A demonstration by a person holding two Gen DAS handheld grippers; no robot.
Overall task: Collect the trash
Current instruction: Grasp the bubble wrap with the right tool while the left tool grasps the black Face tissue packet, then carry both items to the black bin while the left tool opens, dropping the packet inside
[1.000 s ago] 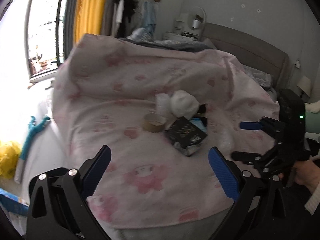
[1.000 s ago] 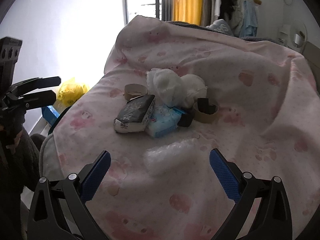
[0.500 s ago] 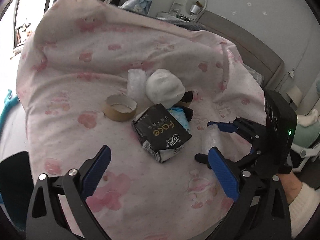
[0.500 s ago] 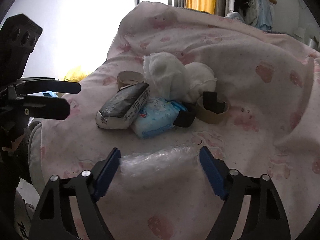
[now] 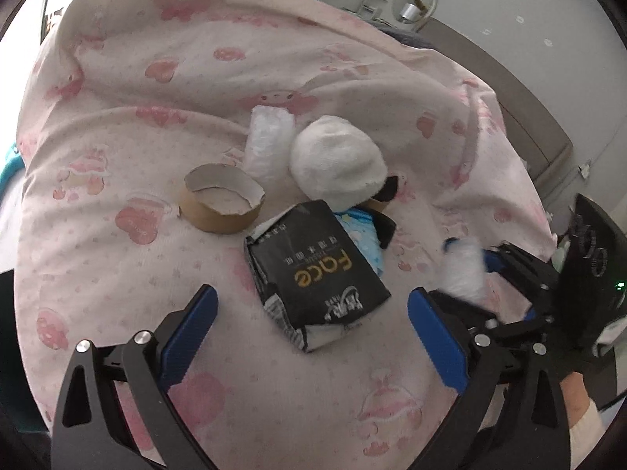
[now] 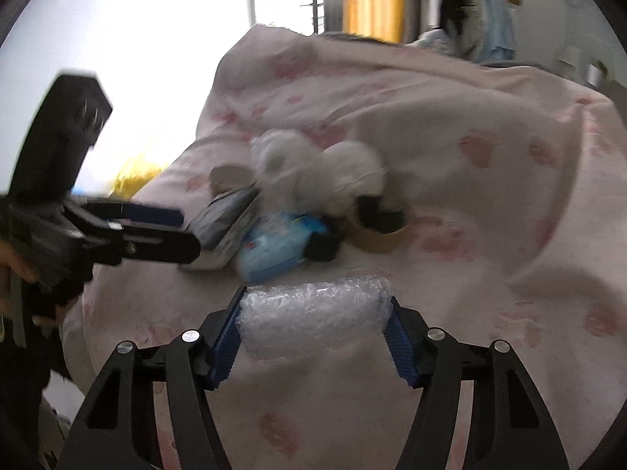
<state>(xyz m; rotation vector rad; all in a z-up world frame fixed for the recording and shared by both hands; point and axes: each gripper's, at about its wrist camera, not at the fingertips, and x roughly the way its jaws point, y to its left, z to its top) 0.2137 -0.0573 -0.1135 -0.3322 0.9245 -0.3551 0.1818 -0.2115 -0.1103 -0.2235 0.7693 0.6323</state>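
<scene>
A pile of trash lies on the pink blanket (image 5: pixel 156 117): a black tissue pack (image 5: pixel 313 274), a cardboard tape ring (image 5: pixel 221 203), a white wad (image 5: pixel 337 160), a blue wipes pack (image 5: pixel 362 231) and a bubble-wrap piece (image 5: pixel 268 141). My left gripper (image 5: pixel 312 295) is open, its fingers either side of the black pack's near end without touching it. My right gripper (image 6: pixel 315 301) is closing, and its blue pads press on both ends of a bubble-wrap roll (image 6: pixel 313 313) lying on the blanket. The right wrist view shows the left gripper (image 6: pixel 184 233) beside the black pack (image 6: pixel 225 219).
A second tape ring (image 6: pixel 380 231) holding something black lies right of the blue pack (image 6: pixel 274 246). A yellow bag (image 6: pixel 133 172) sits beyond the bed's left edge. The grey headboard (image 5: pixel 521 90) runs along the right. Bare blanket lies nearest both cameras.
The right jaws have narrowed from wide apart to touching the bubble-wrap roll, which now sits between them. The left gripper has come down and closer to the black pack, still open.
</scene>
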